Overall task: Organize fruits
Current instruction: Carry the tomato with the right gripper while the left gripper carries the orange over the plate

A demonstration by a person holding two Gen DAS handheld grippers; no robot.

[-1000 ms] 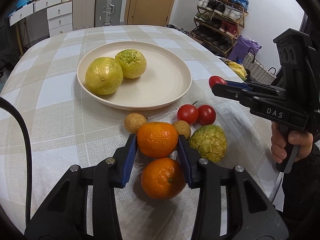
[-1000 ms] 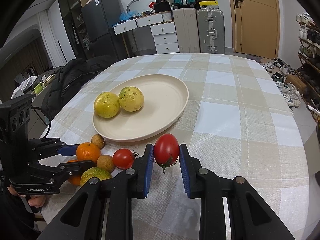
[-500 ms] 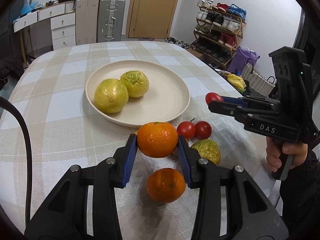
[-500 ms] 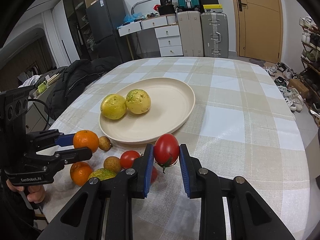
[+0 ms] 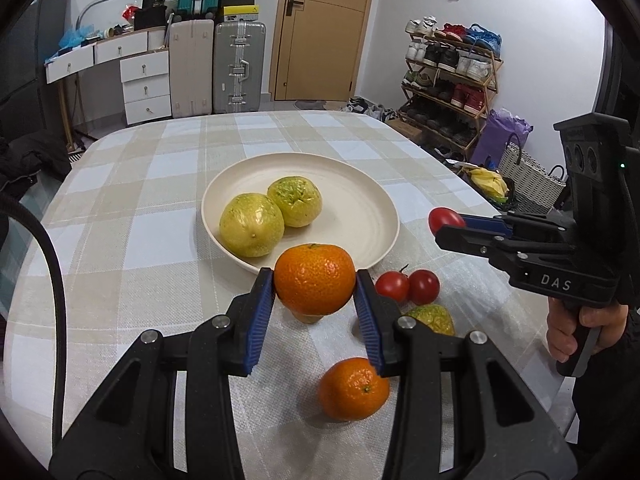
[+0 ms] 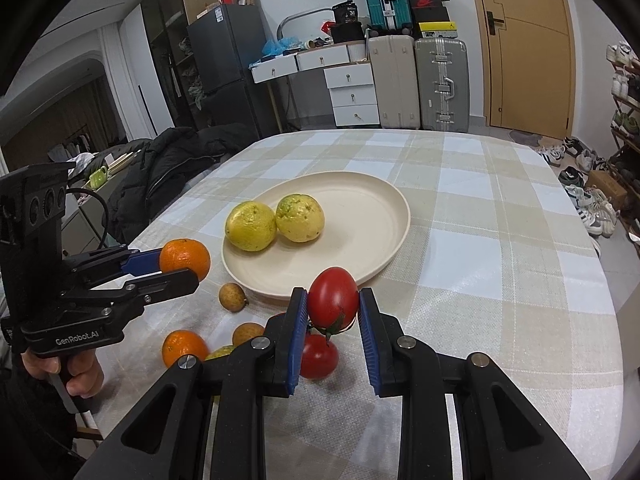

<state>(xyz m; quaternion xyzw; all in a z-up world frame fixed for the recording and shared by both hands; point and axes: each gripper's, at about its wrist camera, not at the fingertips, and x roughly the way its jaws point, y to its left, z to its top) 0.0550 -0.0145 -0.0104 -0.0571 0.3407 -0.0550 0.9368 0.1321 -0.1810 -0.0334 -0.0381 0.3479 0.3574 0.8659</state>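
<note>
Left wrist view: one plate (image 5: 360, 184) is seen, bearing two yellow-green fruits (image 5: 252, 230). Two oranges are counted, one orange (image 5: 315, 284) clamped between the left gripper (image 5: 315, 294) pads above the cloth. Three tomatoes are counted; one tomato (image 6: 333, 300) is pinched by the right gripper (image 6: 333, 312).

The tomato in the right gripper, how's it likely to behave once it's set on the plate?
The tomato looks round and glossy, so on the shallow plate it may roll. Its skin seems thin, so the right gripper squeezing harder could bruise it.
</note>
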